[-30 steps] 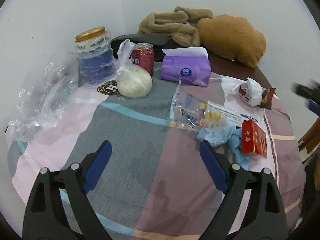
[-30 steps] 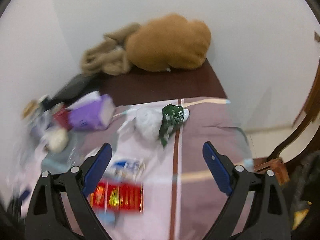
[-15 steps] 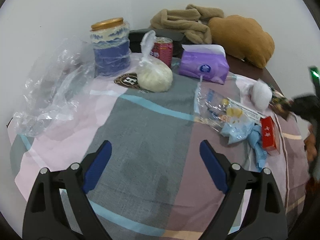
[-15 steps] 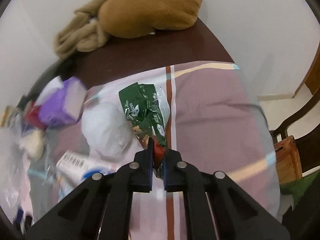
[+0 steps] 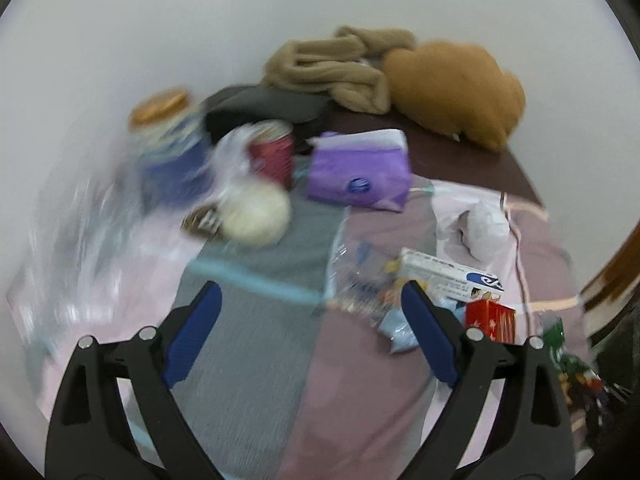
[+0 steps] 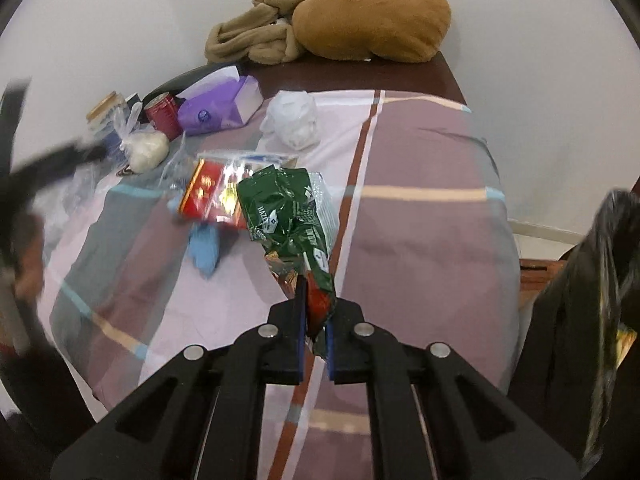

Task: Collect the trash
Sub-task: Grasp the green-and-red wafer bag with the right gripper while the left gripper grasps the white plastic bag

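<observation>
Between the pressed-together blue pads of the right gripper hangs a crumpled green snack wrapper, pinched by its red-tipped lower end and lifted clear above the striped tablecloth. By my reading this is the first piece of trash in hand and not yet dropped anywhere; a dark bag gaping at the right edge of that view looks like the likely place for it. Plenty seems left to gather: a red packet under clear film, a scrap of blue, a white crumpled wad, and a white printed carton among clear plastic. The left gripper hovers empty over the cloth, its fingers spread wide. Farther back stand a purple tissue pack, a red can, a bagged pale lump and a gold-lidded jar, blurred in the left view. Beyond the cloth the dark wooden tabletop carries a tan towel and a brown cushion against a plain white wall.
</observation>
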`<state>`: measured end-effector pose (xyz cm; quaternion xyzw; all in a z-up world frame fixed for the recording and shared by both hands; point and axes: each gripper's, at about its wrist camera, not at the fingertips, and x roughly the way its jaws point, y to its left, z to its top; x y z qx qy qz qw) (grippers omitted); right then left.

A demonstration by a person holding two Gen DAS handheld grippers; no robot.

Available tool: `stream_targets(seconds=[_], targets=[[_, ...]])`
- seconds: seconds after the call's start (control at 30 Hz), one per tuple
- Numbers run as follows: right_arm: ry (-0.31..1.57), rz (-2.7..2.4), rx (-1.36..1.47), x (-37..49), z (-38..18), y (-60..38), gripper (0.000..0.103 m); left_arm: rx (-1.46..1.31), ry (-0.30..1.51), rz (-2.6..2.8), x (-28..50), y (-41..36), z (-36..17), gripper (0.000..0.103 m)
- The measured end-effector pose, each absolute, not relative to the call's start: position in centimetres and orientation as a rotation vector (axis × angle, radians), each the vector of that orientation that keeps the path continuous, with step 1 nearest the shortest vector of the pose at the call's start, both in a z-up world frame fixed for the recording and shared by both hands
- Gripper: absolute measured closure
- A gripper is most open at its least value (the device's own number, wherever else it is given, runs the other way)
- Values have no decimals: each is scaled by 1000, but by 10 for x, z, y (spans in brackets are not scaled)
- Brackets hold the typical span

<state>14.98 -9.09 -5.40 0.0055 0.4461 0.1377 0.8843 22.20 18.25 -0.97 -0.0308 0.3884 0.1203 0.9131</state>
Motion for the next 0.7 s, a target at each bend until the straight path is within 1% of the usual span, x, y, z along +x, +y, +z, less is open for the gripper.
stream_targets(seconds=[0.03, 0.13, 0.2, 0.23, 0.27, 0.3, 0.47, 0.5, 0.53, 0.57, 0.63, 0.7], targets=[[923, 272, -7, 147, -57, -91, 93, -9, 821, 197, 240, 161, -8, 12], [909, 240, -49, 139, -63, -92, 88, 26, 891, 69, 278, 118, -14, 12], [905, 238, -44, 135, -64, -98, 77, 46, 921, 36, 309, 91, -23, 13], [896, 236, -36, 132, -63, -102, 62, 45, 931, 44, 323, 83, -26, 13], [885, 235, -25, 128, -62, -105, 48, 37, 945, 53, 336, 75, -31, 13], [869, 234, -14, 123, -60, -109, 45, 6, 978, 55, 355, 69, -37, 13], [821, 228, -6, 105, -56, -121, 43, -139, 1120, 66, 410, 58, -68, 14], [821, 234, -3, 103, -56, -122, 43, -142, 1144, 72, 416, 55, -74, 17], [819, 242, 1, 101, -57, -124, 43, -162, 1172, 67, 422, 51, -81, 32], [816, 243, 1, 101, -58, -126, 43, -175, 1187, 52, 425, 46, -85, 43], [814, 235, 1, 102, -60, -130, 41, -157, 1195, 27, 426, 31, -87, 44], [818, 199, 8, 106, -62, -136, 41, -73, 1190, 11, 423, 12, -89, 44]])
